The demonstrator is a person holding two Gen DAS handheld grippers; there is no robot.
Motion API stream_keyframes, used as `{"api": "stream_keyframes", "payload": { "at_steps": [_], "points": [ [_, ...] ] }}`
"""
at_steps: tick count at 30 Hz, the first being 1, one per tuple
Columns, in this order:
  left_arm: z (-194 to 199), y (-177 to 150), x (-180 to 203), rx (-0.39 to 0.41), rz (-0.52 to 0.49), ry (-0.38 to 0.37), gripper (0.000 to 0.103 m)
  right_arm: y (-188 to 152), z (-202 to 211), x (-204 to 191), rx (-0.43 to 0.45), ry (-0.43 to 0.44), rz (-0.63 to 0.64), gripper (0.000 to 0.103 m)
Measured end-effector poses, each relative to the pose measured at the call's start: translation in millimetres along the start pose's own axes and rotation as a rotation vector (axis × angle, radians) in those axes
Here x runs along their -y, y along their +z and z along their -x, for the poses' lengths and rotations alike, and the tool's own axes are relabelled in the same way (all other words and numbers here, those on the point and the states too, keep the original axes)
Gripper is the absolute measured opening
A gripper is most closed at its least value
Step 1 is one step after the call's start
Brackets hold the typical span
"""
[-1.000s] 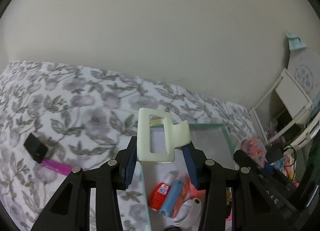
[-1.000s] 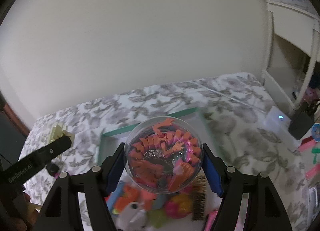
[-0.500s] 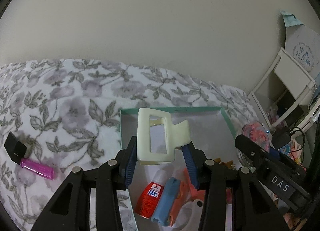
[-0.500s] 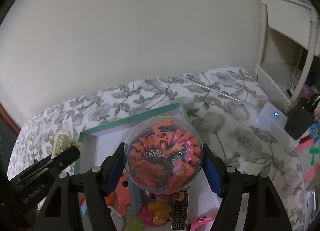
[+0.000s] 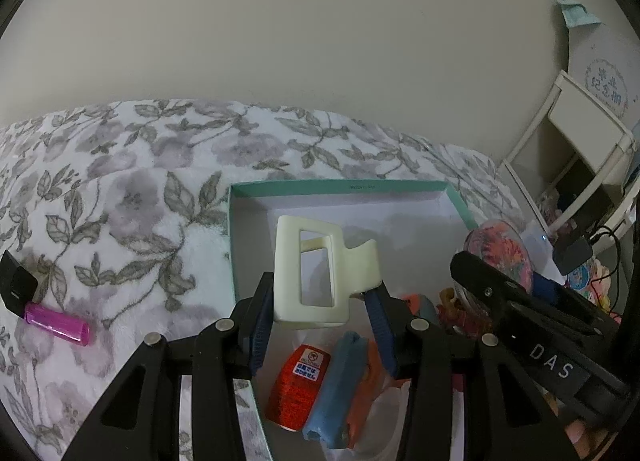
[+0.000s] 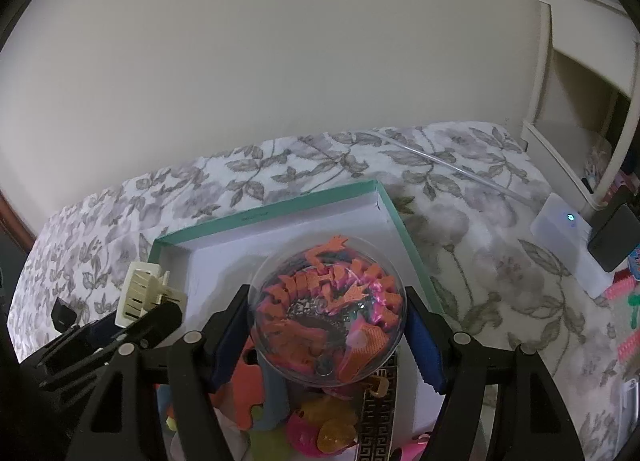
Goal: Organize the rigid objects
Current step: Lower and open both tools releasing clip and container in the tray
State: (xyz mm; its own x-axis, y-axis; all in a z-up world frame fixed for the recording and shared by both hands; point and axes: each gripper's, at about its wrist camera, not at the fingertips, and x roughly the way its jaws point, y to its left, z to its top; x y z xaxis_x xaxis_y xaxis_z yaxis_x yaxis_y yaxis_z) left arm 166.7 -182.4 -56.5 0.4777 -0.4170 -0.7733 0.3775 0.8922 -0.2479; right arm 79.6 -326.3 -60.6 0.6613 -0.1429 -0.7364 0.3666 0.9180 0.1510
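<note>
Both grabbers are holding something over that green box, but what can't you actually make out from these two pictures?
- Right wrist view: the clear ball in the right gripper hides the toys under it.
- Left wrist view: the left gripper, holding the cream hair claw, covers the near end of the green box; the picture's lower edge cuts it off.
- Left wrist view: the print on the red bottle is too small to read.

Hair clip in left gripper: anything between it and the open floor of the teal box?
Nothing visible. The cream hair clip, clamped in the left gripper, hangs over the teal box; its far half is bare, and the red bottle and toys lie nearer.
</note>
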Motion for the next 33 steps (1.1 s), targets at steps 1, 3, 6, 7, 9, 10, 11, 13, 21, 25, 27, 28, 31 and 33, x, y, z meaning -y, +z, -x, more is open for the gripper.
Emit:
{"api": "stream_keyframes", "payload": {
  "at_steps": [1, 3, 6, 7, 9, 10, 11, 13, 21, 25, 27, 28, 31, 33],
  "points": [
    [-0.5, -0.3, 0.0, -0.002, 0.000, 0.001, 0.046, 0.0, -0.4, -0.9, -0.001, -0.001, 0.003, 0.074],
    [-2.1, -1.1, -0.6, -0.010, 0.001, 0.000, 0.046, -0.3, -1.1, -1.1, -0.004, -0.006, 0.005, 0.074],
    [-4.1, -2.3, -1.7, -0.020, 0.005, -0.004, 0.046, -0.6, -2.6, -0.6, -0.020, -0.016, 0.010, 0.074],
    [-4.7, -2.3, -2.4, -0.023, 0.009, -0.008, 0.046, -0.8, -3.0, -0.7, -0.023, -0.017, 0.010, 0.074],
    [-4.8, -2.1, -2.8, -0.026, 0.010, -0.011, 0.046, -1.5, -4.1, -1.3, -0.027, -0.020, 0.012, 0.074],
    [-4.7, -1.8, -2.9, -0.027, 0.009, -0.011, 0.046, -1.9, -4.4, -2.0, -0.029, -0.022, 0.013, 0.074],
    [-4.8, -1.4, -2.8, -0.029, 0.009, -0.010, 0.046, -2.2, -4.8, -2.4, -0.031, -0.023, 0.015, 0.074],
    [-5.2, -0.9, -3.7, -0.033, 0.016, -0.016, 0.046, -2.5, -5.1, -2.7, -0.033, -0.023, 0.016, 0.074],
    [-6.9, -0.3, -5.8, -0.052, 0.037, -0.031, 0.047, -2.2, -6.1, -1.8, -0.048, -0.013, 0.004, 0.074],
    [-6.9, -0.2, -6.0, -0.057, 0.041, -0.031, 0.047, -2.1, -6.4, -2.2, -0.051, -0.013, 0.005, 0.074],
    [-6.6, 0.1, -6.8, -0.060, 0.046, -0.030, 0.047, -2.2, -6.3, -2.1, -0.051, -0.014, 0.004, 0.074],
    [-6.1, 0.3, -7.3, -0.061, 0.048, -0.029, 0.047, -2.2, -6.3, -2.3, -0.051, -0.014, 0.004, 0.074],
    [-3.6, 2.5, -7.8, -0.069, 0.052, -0.018, 0.048, -1.9, -6.3, -2.7, -0.054, -0.014, 0.006, 0.074],
    [-0.7, 4.5, -8.2, -0.070, 0.058, -0.015, 0.049, -1.8, -6.4, -2.3, -0.055, -0.013, 0.004, 0.074]
  ]
}}
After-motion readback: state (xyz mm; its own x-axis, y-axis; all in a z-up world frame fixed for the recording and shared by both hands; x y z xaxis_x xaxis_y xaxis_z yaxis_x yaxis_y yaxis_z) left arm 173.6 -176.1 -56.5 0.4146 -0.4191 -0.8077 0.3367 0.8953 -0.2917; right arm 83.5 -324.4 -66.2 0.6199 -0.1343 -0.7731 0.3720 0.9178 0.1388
